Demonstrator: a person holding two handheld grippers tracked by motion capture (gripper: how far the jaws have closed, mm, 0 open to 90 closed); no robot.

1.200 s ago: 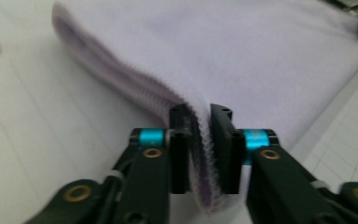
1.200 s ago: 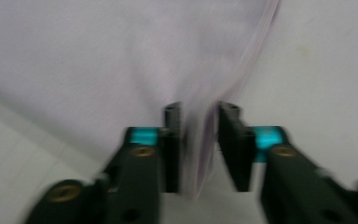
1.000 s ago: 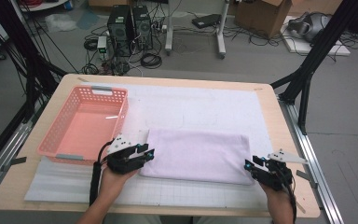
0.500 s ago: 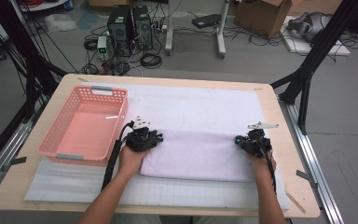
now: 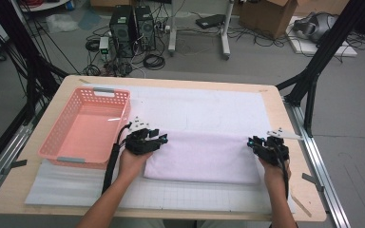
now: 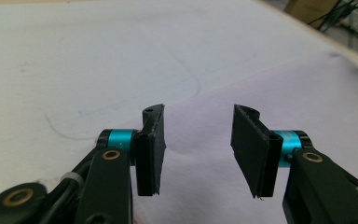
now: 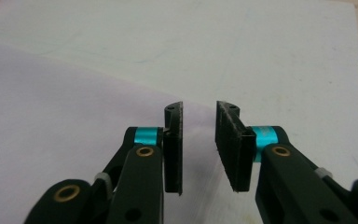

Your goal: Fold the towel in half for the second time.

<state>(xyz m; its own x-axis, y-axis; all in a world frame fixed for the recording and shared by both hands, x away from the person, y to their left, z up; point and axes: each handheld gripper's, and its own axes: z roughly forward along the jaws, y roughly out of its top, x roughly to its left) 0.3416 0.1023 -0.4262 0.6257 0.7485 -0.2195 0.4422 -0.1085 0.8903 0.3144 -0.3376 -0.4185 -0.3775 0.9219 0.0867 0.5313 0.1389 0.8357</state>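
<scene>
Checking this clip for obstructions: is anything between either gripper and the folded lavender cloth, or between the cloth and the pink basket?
Nothing visible. The left gripper and right gripper sit open at the far corners of the cloth, gaps bare. The mat between the cloth and the basket holds only the left hand and its cable.

Both forearms reach forward, left gripper [image 5: 160,138] and right gripper [image 5: 252,141] seemingly unclamped.

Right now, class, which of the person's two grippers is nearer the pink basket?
Left. The left gripper sits at the folded cloth's far left corner, just beside the pink basket. The right gripper is at the cloth's far right corner, across the table.
</scene>
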